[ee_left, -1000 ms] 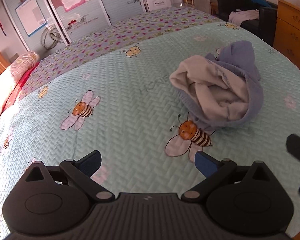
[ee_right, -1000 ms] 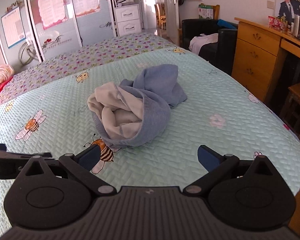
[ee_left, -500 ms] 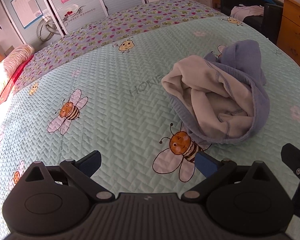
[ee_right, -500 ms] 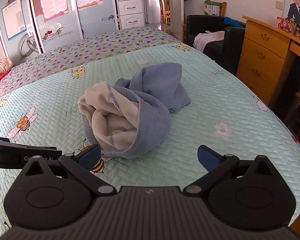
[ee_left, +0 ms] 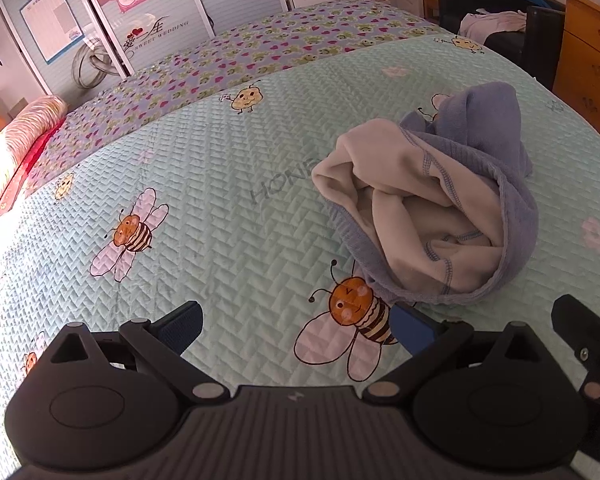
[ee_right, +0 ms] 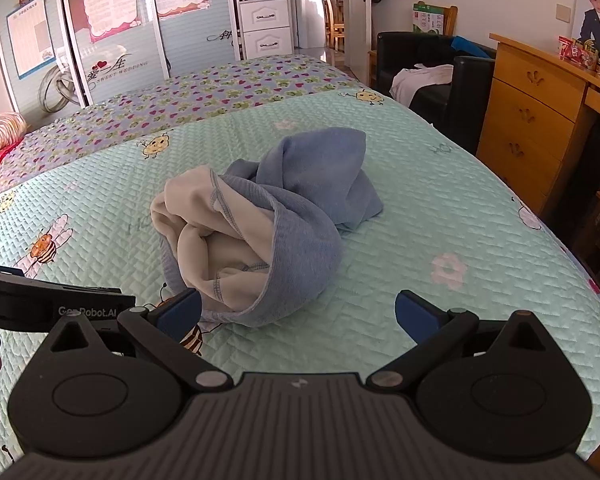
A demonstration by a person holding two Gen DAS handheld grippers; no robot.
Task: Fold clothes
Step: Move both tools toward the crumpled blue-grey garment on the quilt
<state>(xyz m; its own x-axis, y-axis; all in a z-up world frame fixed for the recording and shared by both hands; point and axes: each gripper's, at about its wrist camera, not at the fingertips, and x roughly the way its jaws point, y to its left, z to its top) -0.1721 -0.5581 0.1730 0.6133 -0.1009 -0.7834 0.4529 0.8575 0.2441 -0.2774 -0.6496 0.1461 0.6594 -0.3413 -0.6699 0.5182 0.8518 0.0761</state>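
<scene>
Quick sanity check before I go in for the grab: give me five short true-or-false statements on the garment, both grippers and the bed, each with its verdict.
1. The blue garment lies crumpled in a heap on the bedspread. True.
2. The left gripper is shut on the garment. False: its fingers are spread apart and hold nothing.
3. The right gripper is open. True.
4. The garment is already folded flat. False: it is bunched up, with its pale lining turned outward.
5. A bee print shows on the bedspread just in front of the garment in the left wrist view. True.
</scene>
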